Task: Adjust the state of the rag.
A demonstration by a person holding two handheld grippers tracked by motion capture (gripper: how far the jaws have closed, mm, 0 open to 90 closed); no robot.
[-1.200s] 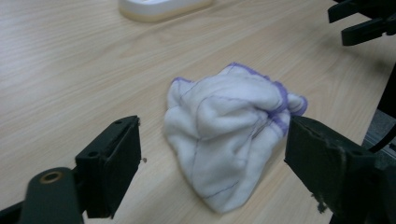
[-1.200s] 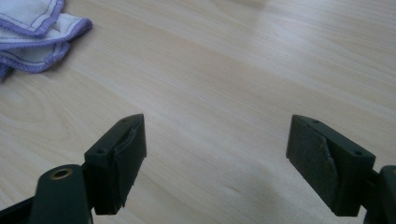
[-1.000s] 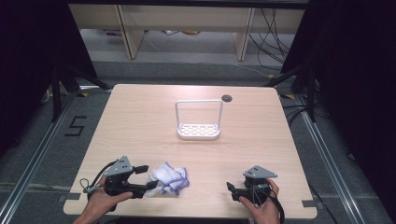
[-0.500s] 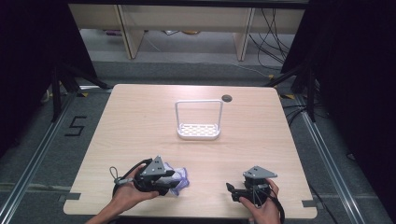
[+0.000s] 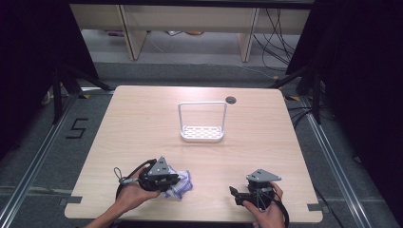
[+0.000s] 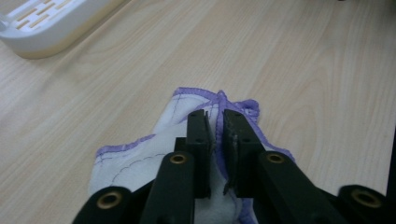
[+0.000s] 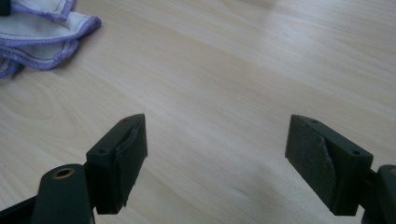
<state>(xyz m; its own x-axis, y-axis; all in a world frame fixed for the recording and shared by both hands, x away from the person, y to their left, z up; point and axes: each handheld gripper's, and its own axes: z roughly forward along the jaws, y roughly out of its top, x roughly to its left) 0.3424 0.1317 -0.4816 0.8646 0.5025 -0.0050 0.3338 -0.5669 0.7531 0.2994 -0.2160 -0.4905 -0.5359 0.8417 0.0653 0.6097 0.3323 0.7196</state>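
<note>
Near the front edge of the tabletop (image 5: 142,123), left of centre, lies the crumpled white cloth with purple hem (image 5: 179,186), and your left tool (image 6: 215,135) sits right on it. Its jaws have just been closing and now stand almost together, pinching a raised fold of the cloth between the pads. Your right tool (image 7: 215,158) rests well apart from the cloth, close to the front edge on the right, its jaws spread wide with nothing but bare wood between them. Farther back, around the middle of the tabletop, stands the white slotted rack with a tall wire handle (image 5: 202,133); its tray holds nothing. A small dark round hole (image 5: 231,100) sits just behind it near the far edge. Between cloth and rack the wood lies open, as does the whole left side.
</note>
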